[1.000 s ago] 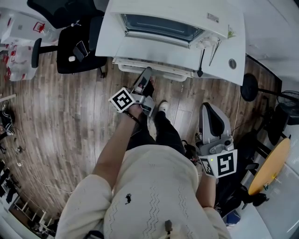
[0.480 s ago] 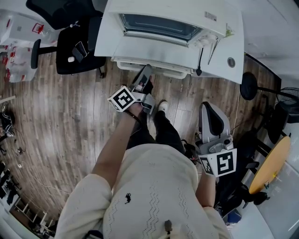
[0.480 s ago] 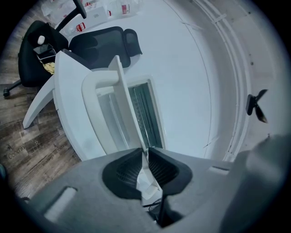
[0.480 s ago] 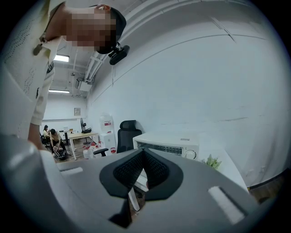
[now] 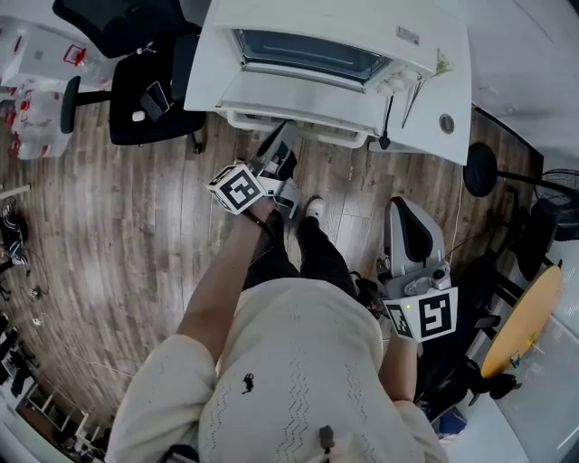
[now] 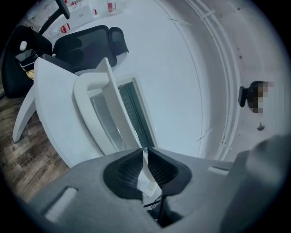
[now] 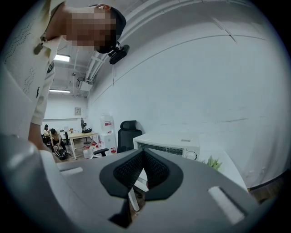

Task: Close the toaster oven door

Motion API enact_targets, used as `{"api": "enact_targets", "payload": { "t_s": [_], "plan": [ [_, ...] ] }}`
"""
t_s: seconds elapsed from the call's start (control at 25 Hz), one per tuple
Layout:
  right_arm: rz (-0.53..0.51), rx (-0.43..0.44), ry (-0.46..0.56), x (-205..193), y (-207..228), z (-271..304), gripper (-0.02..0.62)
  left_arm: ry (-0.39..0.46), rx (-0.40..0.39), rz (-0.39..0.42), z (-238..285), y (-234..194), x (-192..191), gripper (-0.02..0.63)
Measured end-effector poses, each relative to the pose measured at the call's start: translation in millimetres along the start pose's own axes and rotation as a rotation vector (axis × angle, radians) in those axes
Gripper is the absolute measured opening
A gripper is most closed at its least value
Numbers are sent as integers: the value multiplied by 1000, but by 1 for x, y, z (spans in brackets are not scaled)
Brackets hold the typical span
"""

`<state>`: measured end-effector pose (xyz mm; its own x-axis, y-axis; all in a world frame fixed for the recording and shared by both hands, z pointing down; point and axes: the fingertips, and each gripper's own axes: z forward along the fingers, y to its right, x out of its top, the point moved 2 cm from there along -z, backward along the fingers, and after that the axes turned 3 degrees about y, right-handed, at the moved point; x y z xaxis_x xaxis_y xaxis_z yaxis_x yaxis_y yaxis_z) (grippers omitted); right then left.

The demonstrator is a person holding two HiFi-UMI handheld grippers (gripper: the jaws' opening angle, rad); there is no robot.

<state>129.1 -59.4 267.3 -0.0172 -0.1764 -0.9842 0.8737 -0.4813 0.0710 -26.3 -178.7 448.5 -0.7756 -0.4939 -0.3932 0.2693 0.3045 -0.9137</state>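
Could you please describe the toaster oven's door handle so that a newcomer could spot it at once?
A white toaster oven stands on the white table. Its door, with a dark glass window, tilts open toward the person. The handle is the white bar along the door's near edge, unlike the round knobs at the oven's right.
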Motion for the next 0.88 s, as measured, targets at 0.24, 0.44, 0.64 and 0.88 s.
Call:
{"api": "enact_targets", "payload": {
  "t_s": [0.24, 0.44, 0.64, 0.88],
  "plan": [
    [2, 3, -2, 0, -3, 1, 9, 32, -3, -62, 10, 7, 10, 12],
    [3, -8, -2, 0, -1, -2, 9, 56, 72, -102, 7, -13, 10, 74],
    [7, -21, -1, -1, 4, -3, 9, 101, 72, -155, 6, -18, 19, 55],
    [9, -20, 1, -1, 3, -1, 9, 80, 61, -155, 12, -14, 15, 26]
  ]
}}
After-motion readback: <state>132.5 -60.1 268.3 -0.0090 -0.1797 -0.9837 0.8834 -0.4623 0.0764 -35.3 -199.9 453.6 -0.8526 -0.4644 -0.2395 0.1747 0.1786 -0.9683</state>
